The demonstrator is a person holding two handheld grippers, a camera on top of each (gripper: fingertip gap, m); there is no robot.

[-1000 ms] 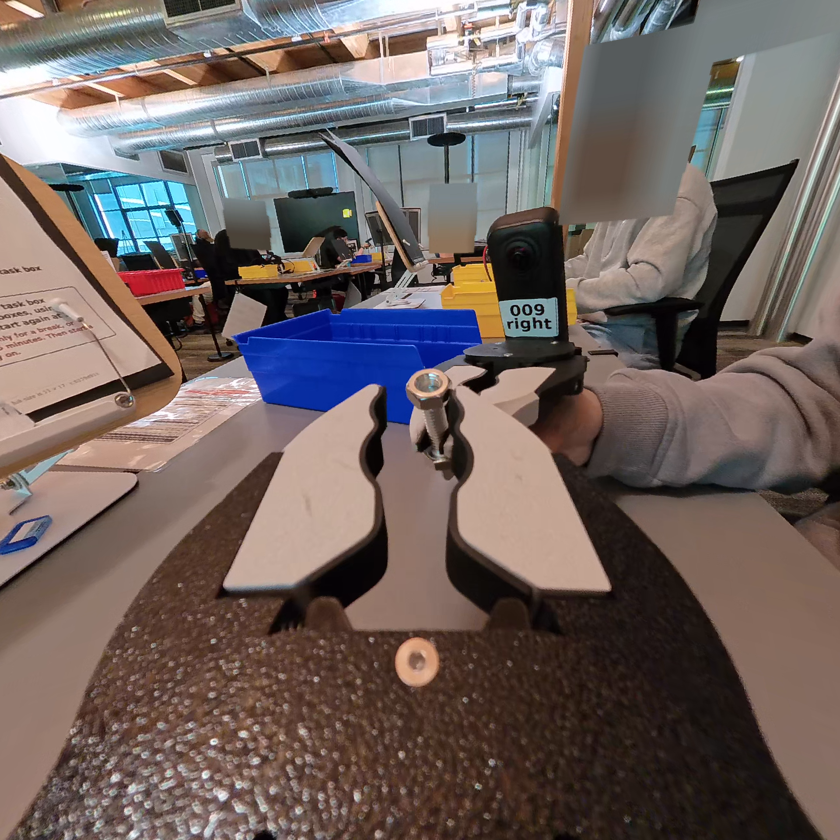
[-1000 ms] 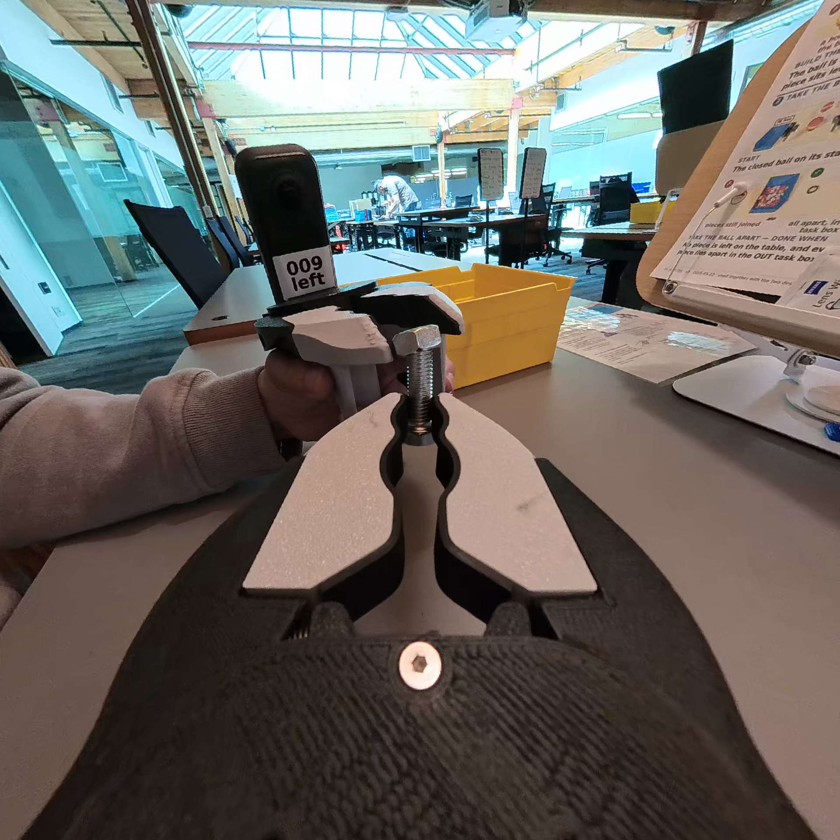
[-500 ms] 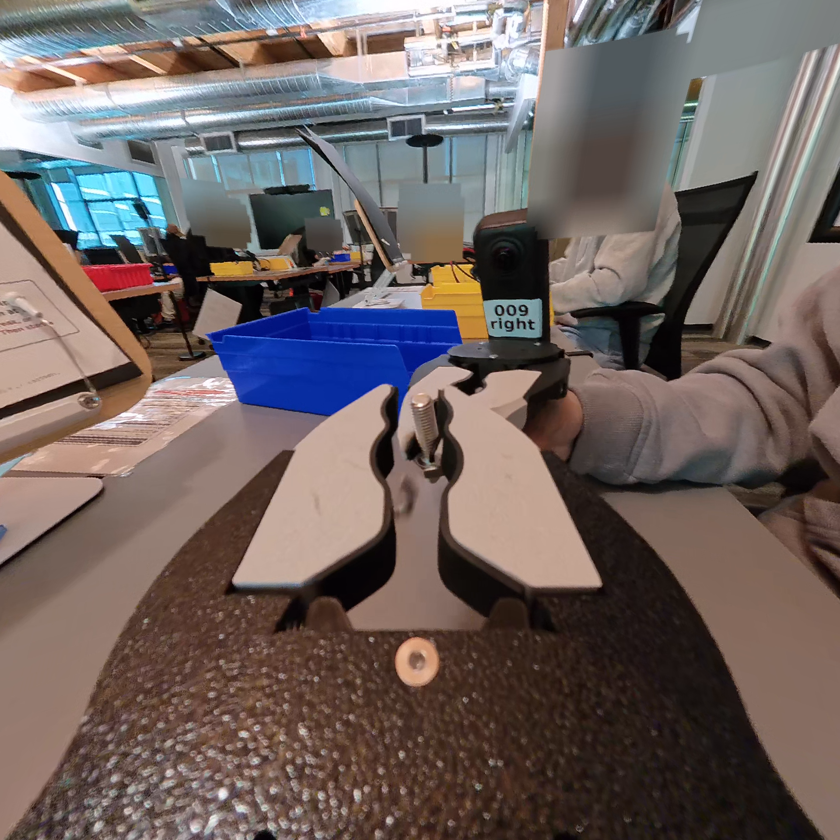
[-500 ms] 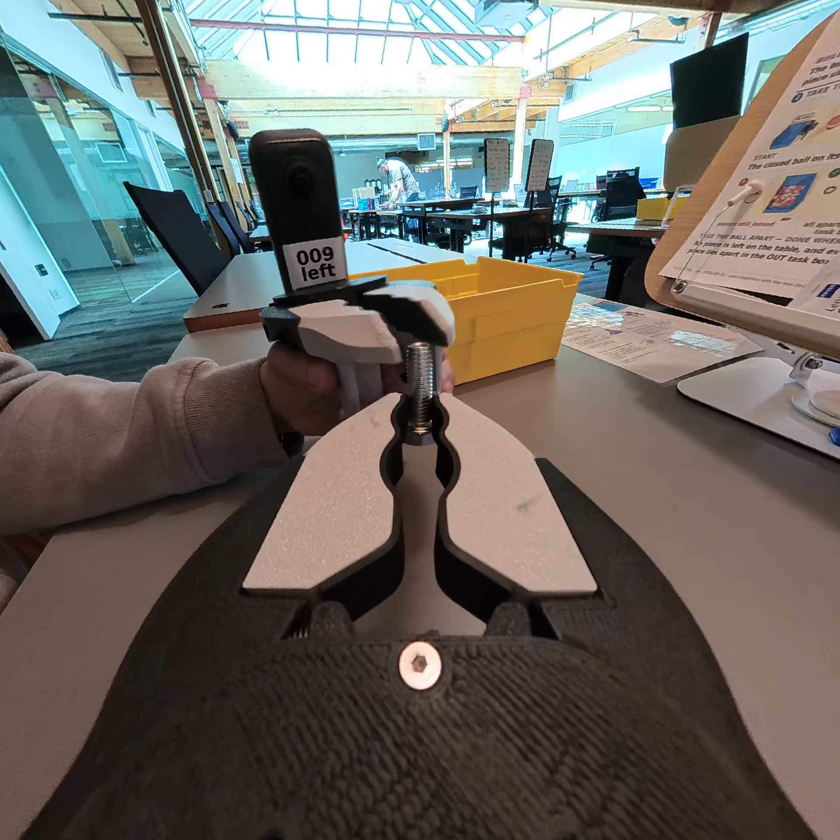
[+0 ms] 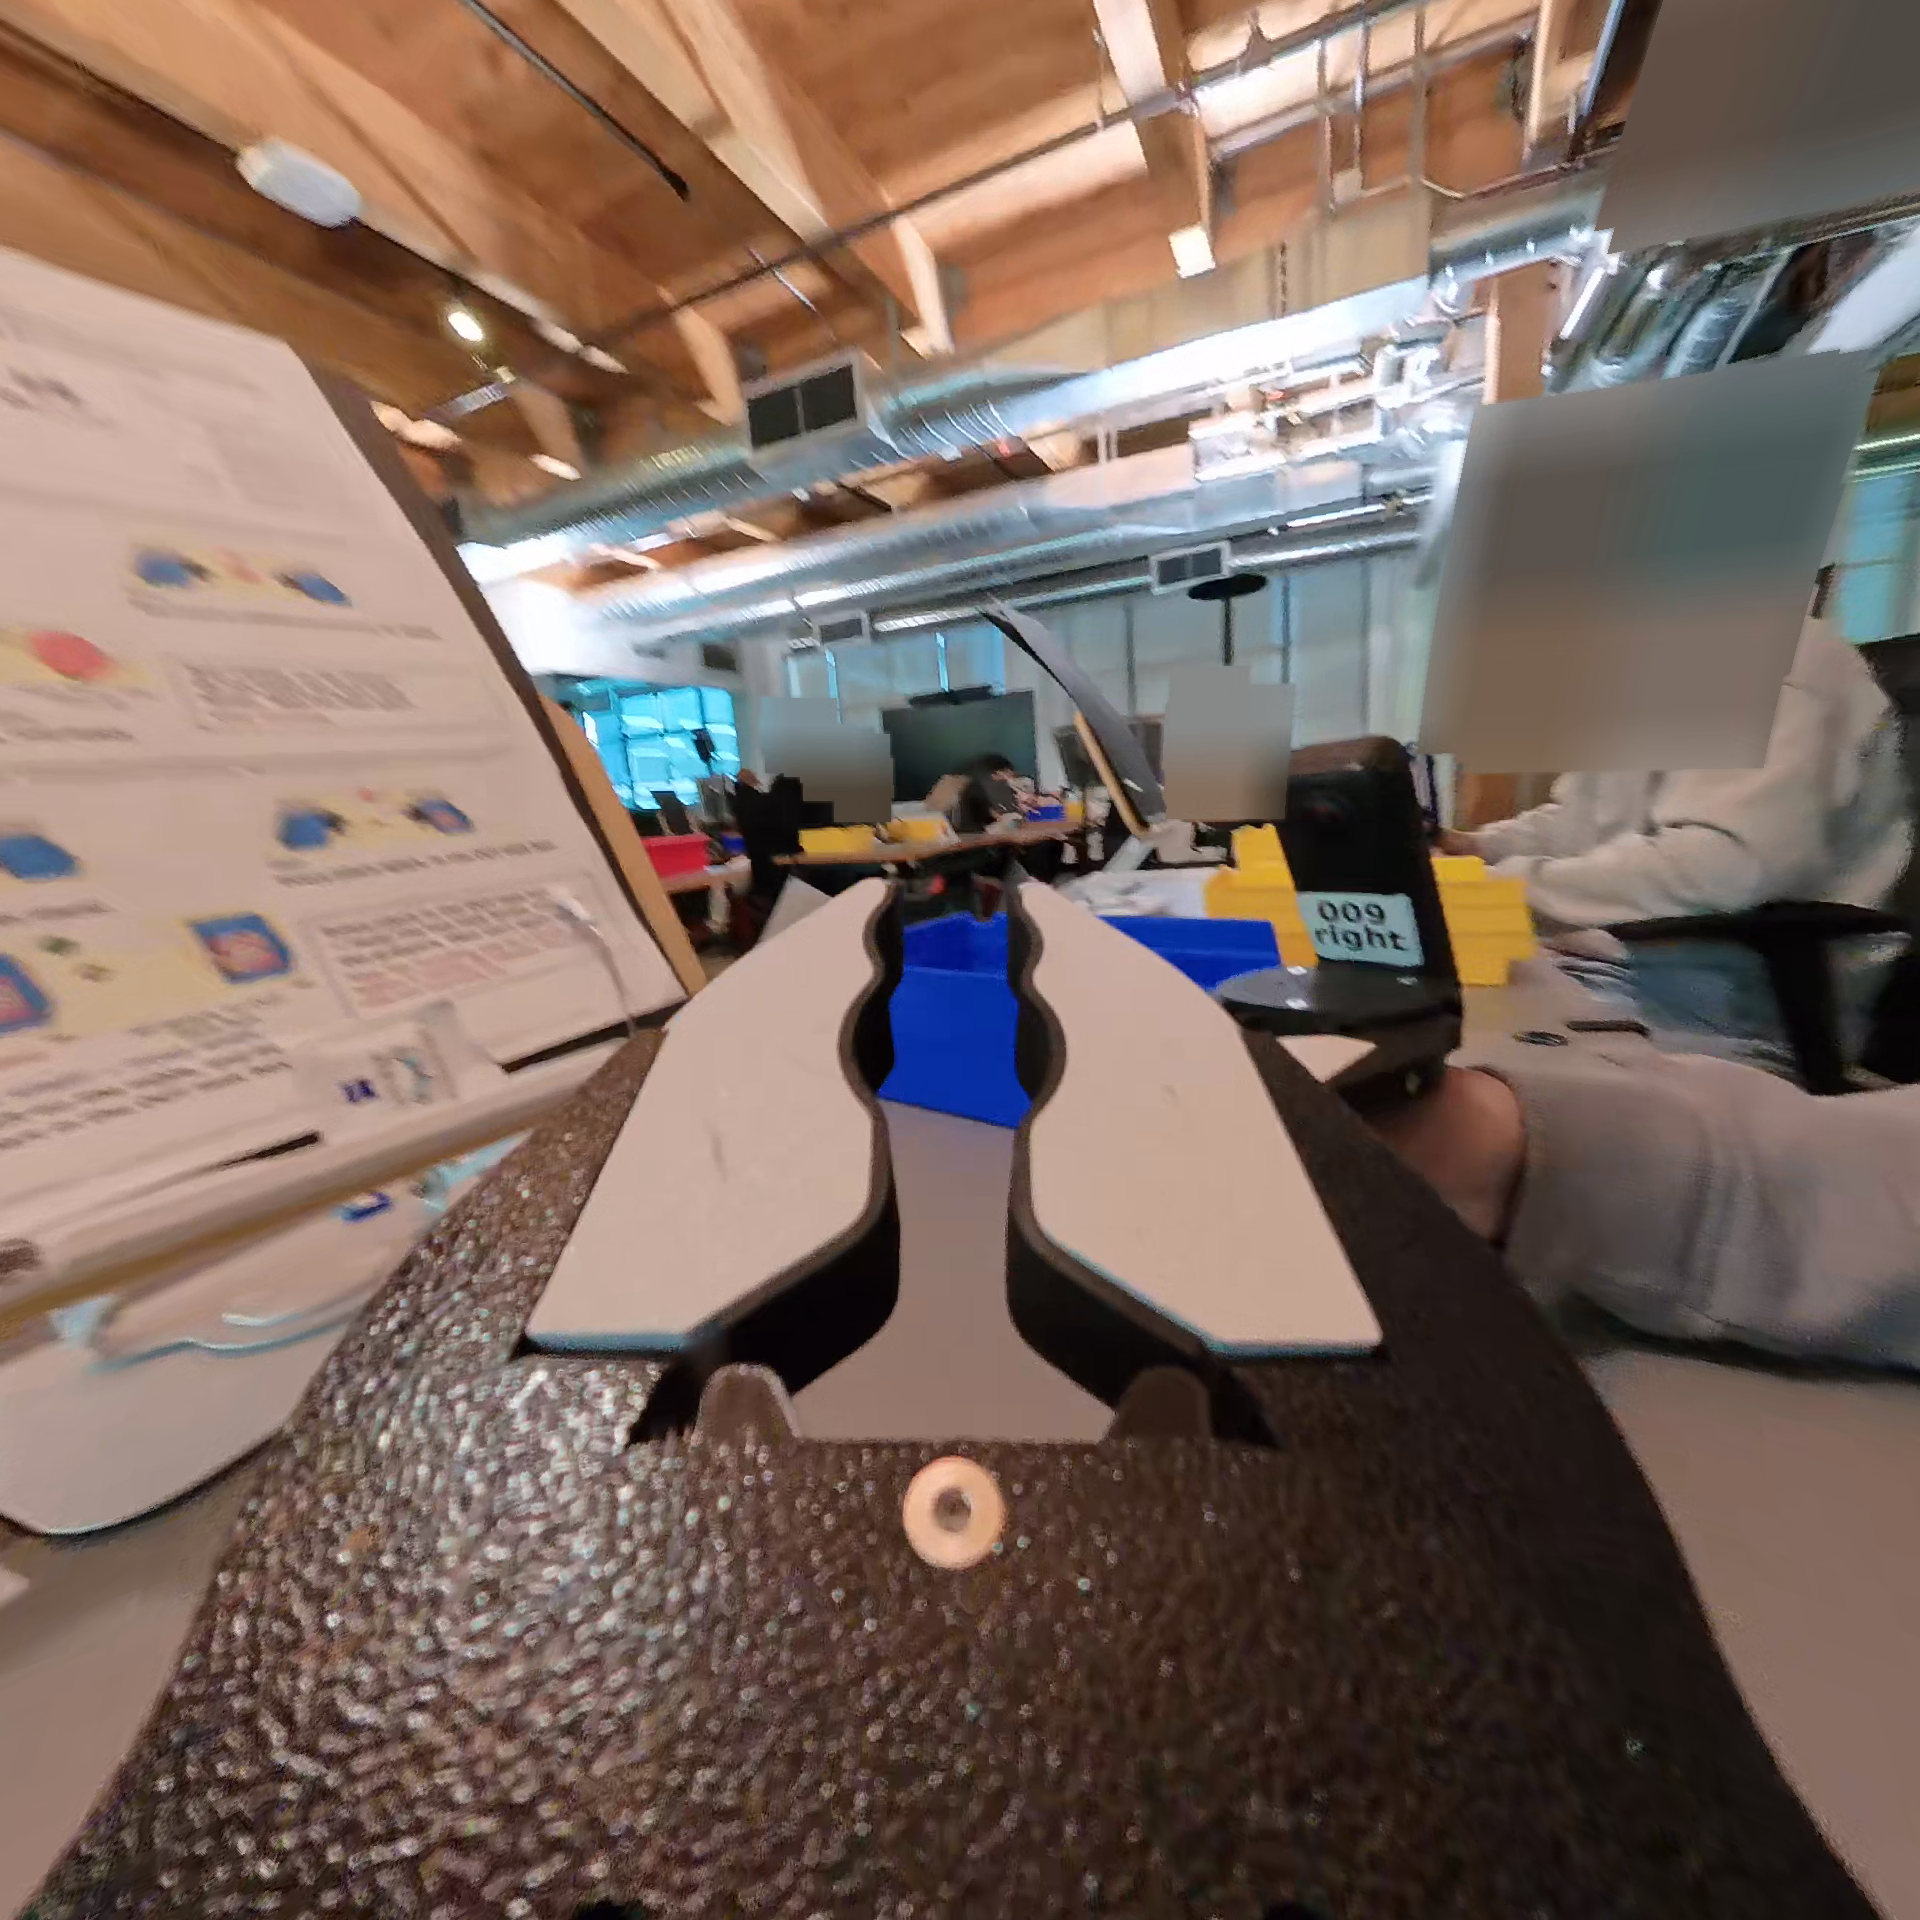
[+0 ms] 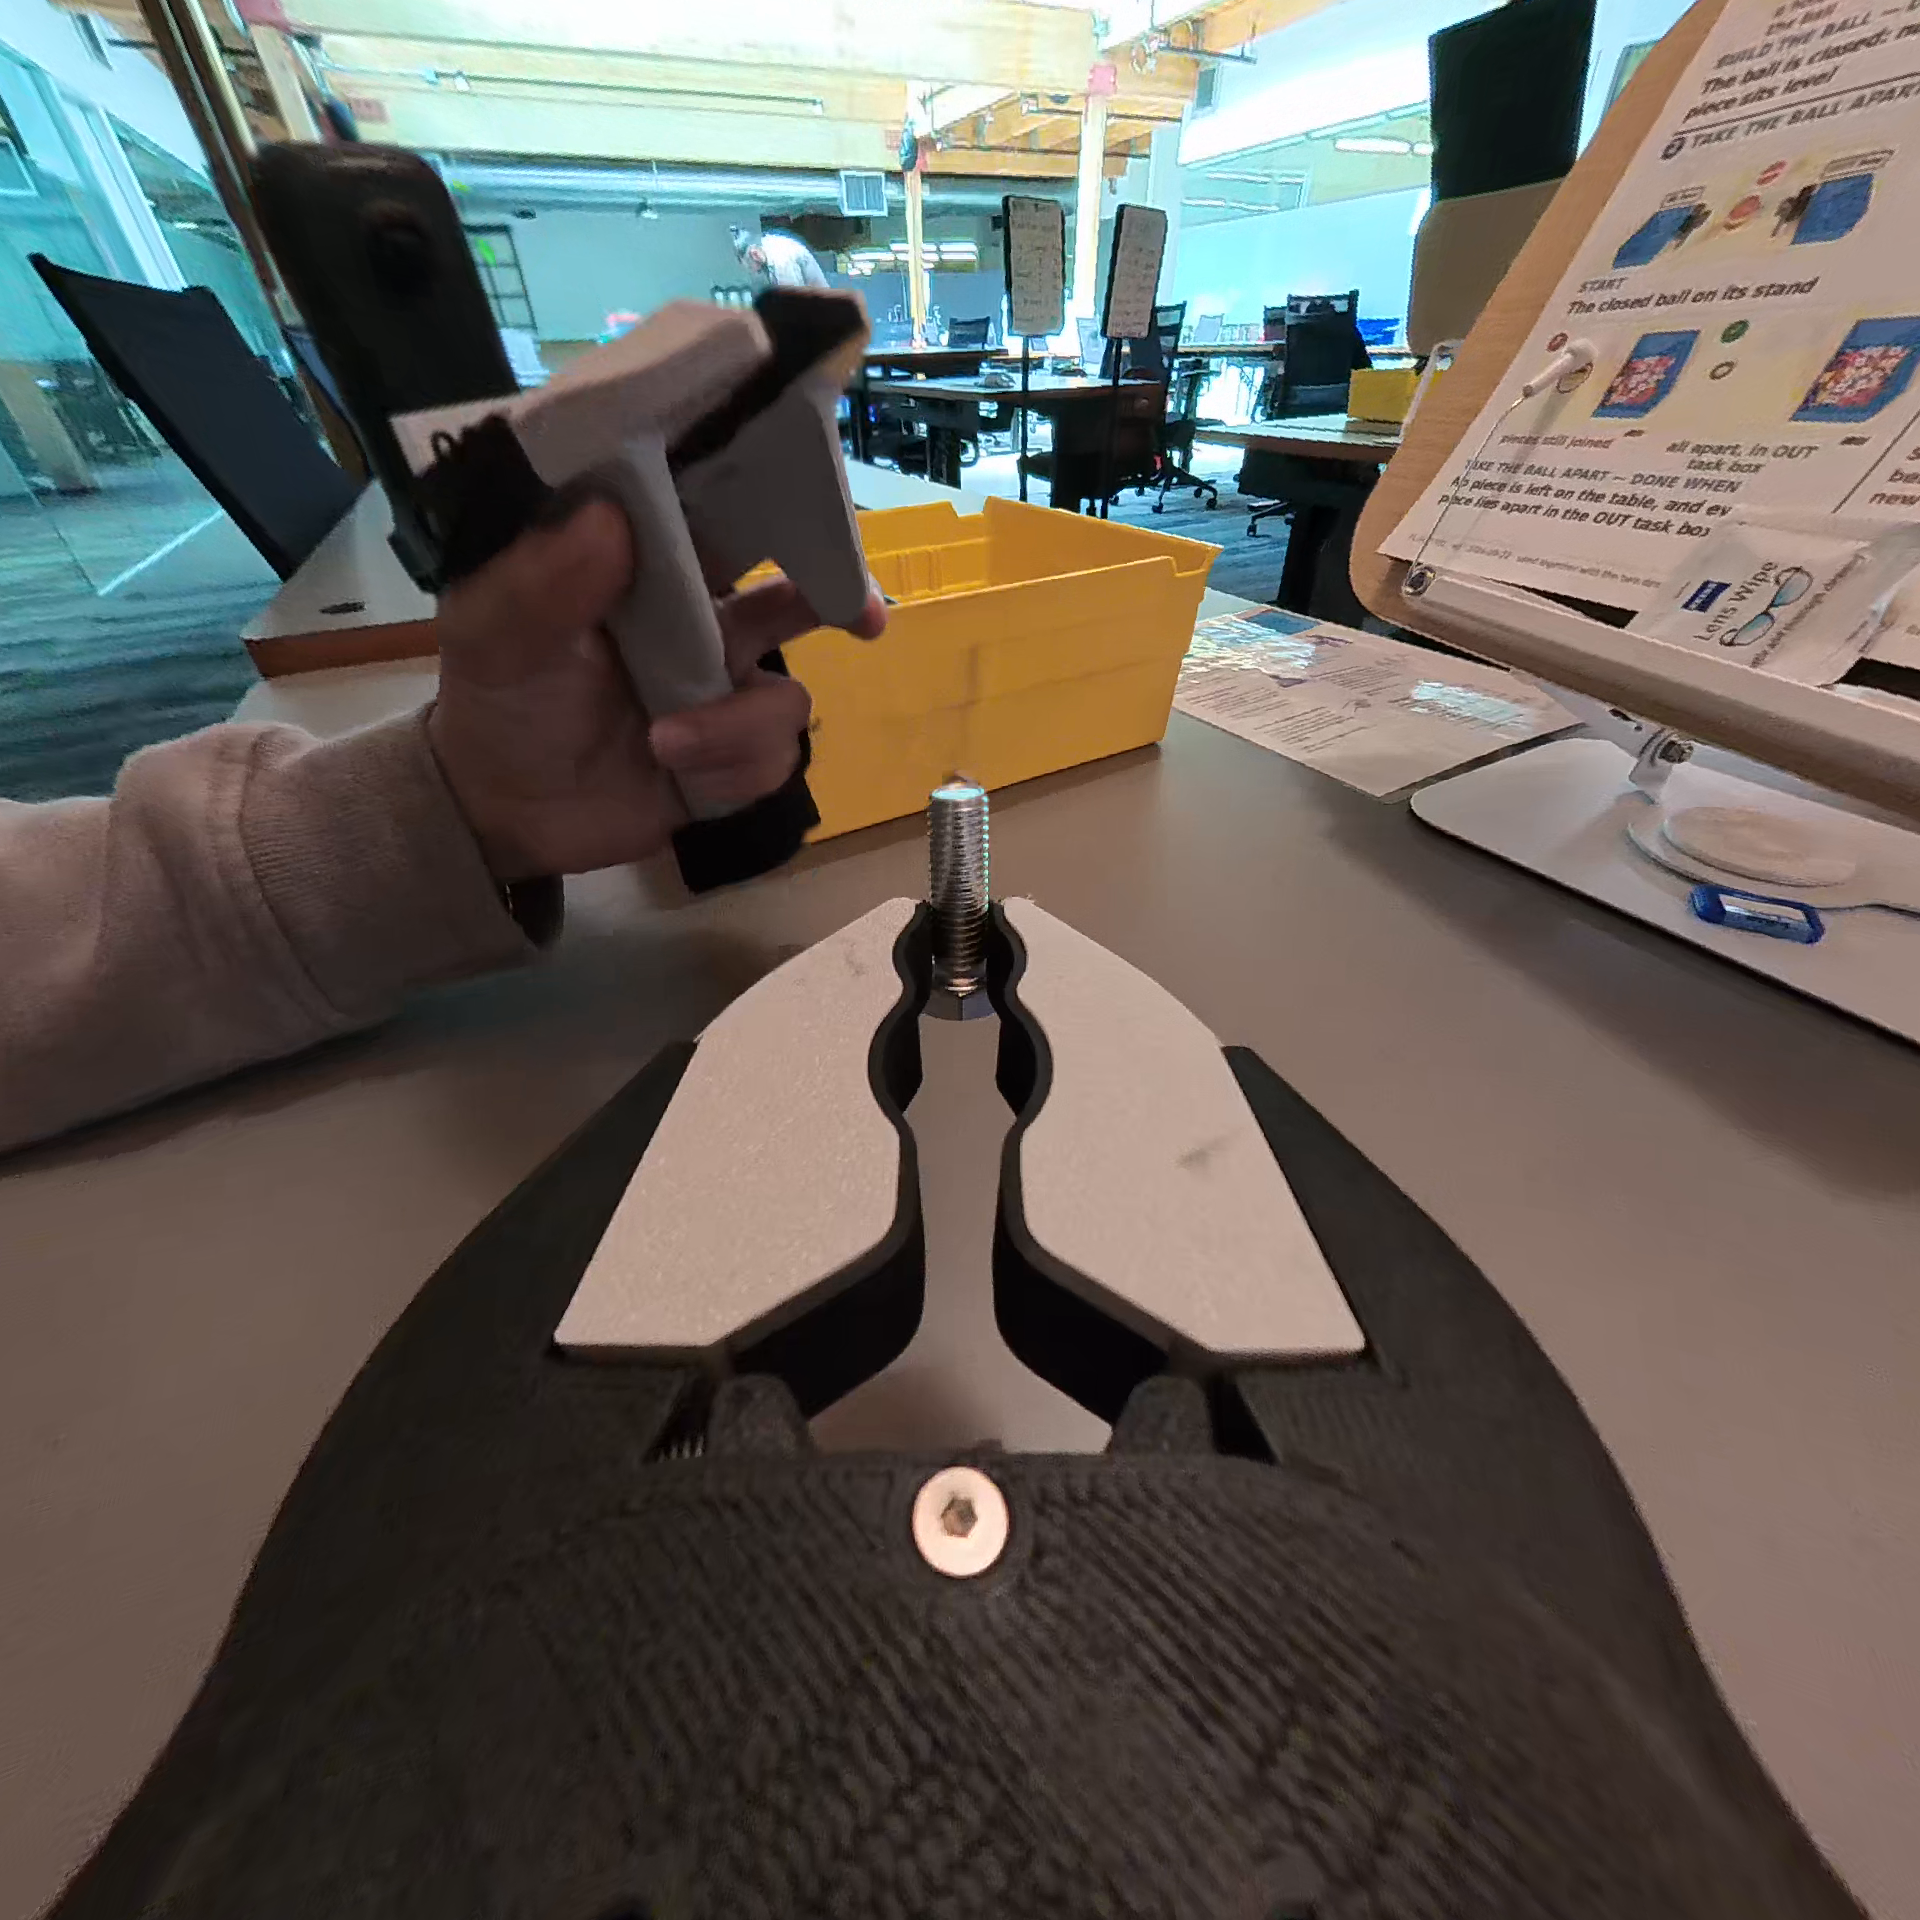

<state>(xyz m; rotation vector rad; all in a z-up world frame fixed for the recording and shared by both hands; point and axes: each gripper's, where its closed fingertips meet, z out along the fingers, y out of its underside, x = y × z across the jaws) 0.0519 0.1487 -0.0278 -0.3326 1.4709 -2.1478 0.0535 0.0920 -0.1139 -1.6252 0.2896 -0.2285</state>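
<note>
My right gripper (image 6: 958,914) is shut on a silver bolt (image 6: 957,862). The bolt stands upright with its threaded end up, and its hex head sits just below the pads. The top of the thread is bare. My left gripper (image 5: 951,914) is lifted and tilted upward, with its fingers apart. Through the gap I see only the blue bin (image 5: 951,1029) behind. In the right wrist view the left gripper (image 6: 821,457) is blurred, up and to the left of the bolt, and clear of it. I see no nut in either view.
A yellow bin (image 6: 997,644) stands on the grey table (image 6: 1455,1091) behind the bolt. A tilted instruction board (image 6: 1714,364) on a white stand is at the right; it also shows in the left wrist view (image 5: 260,779). A printed sheet (image 6: 1351,696) lies flat. Seated people are farther back. The tips of one gripper are about 11 cm away from the tips of the other.
A nut sat on the bolt's top a second ago. My left gripper closed over it, then rose and tilted away with its fingers apart; the bolt's top is bare. The right gripper kept still.
</note>
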